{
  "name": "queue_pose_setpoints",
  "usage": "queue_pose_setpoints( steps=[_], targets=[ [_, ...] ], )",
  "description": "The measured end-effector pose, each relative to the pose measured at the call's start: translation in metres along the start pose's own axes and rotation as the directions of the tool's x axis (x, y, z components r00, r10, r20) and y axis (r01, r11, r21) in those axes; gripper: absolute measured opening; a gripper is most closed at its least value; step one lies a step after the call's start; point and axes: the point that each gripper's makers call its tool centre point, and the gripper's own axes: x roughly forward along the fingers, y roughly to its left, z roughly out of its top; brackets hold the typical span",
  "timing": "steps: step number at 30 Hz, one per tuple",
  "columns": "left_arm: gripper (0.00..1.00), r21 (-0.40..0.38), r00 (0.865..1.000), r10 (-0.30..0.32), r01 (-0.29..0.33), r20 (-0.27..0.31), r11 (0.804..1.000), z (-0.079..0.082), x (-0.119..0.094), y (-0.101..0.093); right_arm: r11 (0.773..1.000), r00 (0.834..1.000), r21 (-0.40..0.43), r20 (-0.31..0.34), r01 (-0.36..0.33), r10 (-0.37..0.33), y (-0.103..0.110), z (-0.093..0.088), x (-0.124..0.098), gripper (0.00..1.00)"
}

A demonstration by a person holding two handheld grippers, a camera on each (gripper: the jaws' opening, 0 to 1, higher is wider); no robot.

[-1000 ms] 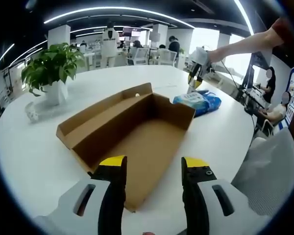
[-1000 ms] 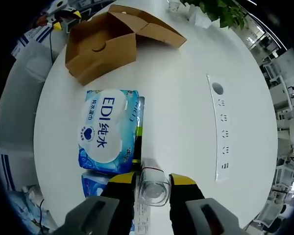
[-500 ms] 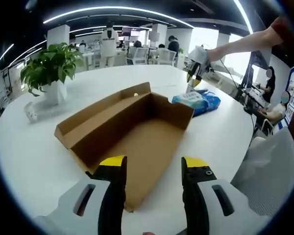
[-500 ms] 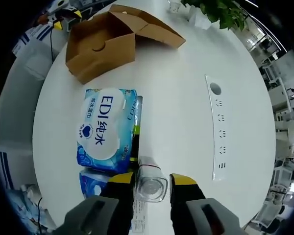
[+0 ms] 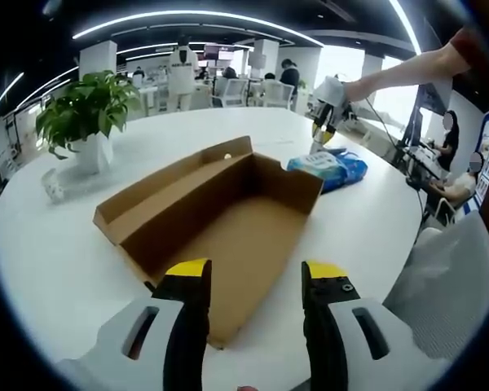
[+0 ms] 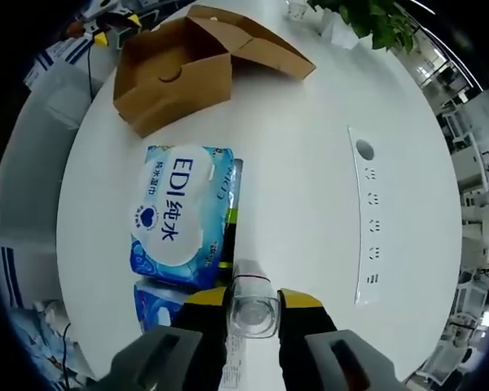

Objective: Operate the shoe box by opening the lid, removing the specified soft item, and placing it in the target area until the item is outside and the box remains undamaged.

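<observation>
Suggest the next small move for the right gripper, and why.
Probably ease the right gripper up and away from the table. The blue wet-wipe pack already lies flat on the white table, outside the open shoe box, which looks empty. The jaws stand on either side of a small clear container rather than the pack, so nothing seems left to carry.

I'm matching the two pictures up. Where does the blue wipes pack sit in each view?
Left gripper view: the wipes pack lies right of centre, beyond the open cardboard box.
Right gripper view: the wipes pack lies left of centre, below the box.
Shared landmark: the potted plant.
</observation>
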Motion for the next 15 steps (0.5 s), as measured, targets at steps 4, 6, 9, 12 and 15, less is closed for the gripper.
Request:
queue_pose_setpoints(
  steps=[4,6,9,12,15],
  targets=[
    [0.44,0.000,1.000,0.000,0.000,0.002,1.000,0.0006,0.0000,-0.0004,1.000,1.000,-0.003,0.002,0.003,-0.003,0.0020,0.0014,-0.0016,0.22],
    [0.44,0.000,1.000,-0.001,0.001,0.002,1.000,0.0010,0.0001,-0.0004,1.000,1.000,0.000,0.006,0.007,-0.007,0.0021,0.0024,-0.0028,0.23],
    [0.44,0.001,1.000,0.000,0.000,0.004,1.000,0.0020,0.0000,-0.0001,1.000,1.000,0.007,0.013,0.011,-0.011,0.0000,0.0033,-0.0041,0.24],
    [0.44,0.002,1.000,-0.001,0.001,0.007,1.000,0.0032,-0.0006,-0.0002,1.000,1.000,0.016,0.015,0.022,-0.022,-0.0019,0.0026,-0.0047,0.26],
    [0.44,0.004,1.000,-0.001,0.001,0.009,1.000,0.0039,-0.0010,0.0003,0.999,0.999,0.032,0.025,0.032,-0.033,-0.0023,0.0034,-0.0104,0.28]
  ],
)
